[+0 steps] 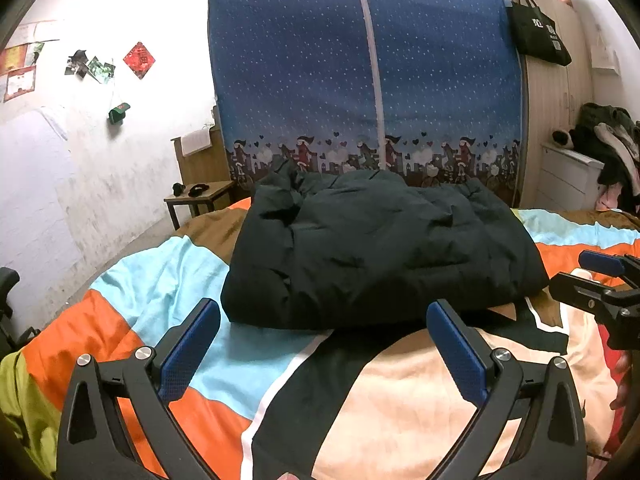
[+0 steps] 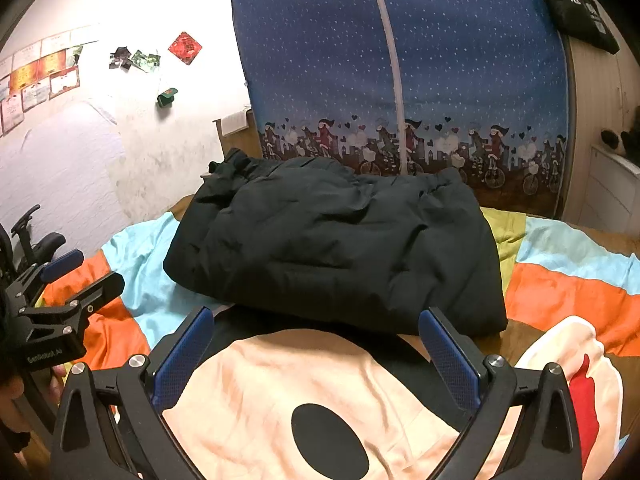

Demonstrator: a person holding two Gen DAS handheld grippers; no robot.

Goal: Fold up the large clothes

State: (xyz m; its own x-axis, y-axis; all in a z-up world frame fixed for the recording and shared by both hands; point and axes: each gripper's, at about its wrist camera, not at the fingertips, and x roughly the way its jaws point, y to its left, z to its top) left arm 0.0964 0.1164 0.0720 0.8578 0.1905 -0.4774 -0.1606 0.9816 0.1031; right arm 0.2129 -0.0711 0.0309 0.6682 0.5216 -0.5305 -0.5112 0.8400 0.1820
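Note:
A dark padded jacket (image 1: 380, 248) lies folded into a thick rectangle on the bright patterned bedspread (image 1: 160, 292); it also shows in the right wrist view (image 2: 340, 244). My left gripper (image 1: 324, 328) is open and empty, just short of the jacket's near edge. My right gripper (image 2: 316, 336) is open and empty, also just short of that edge. The right gripper appears at the right edge of the left wrist view (image 1: 592, 276). The left gripper appears at the left edge of the right wrist view (image 2: 84, 272).
A blue fabric wardrobe (image 1: 368, 80) stands behind the bed. A small wooden table (image 1: 200, 196) is at the left by the white wall. A pile of clothes (image 1: 612, 140) sits on white drawers at the right. An office chair (image 2: 28, 240) stands left of the bed.

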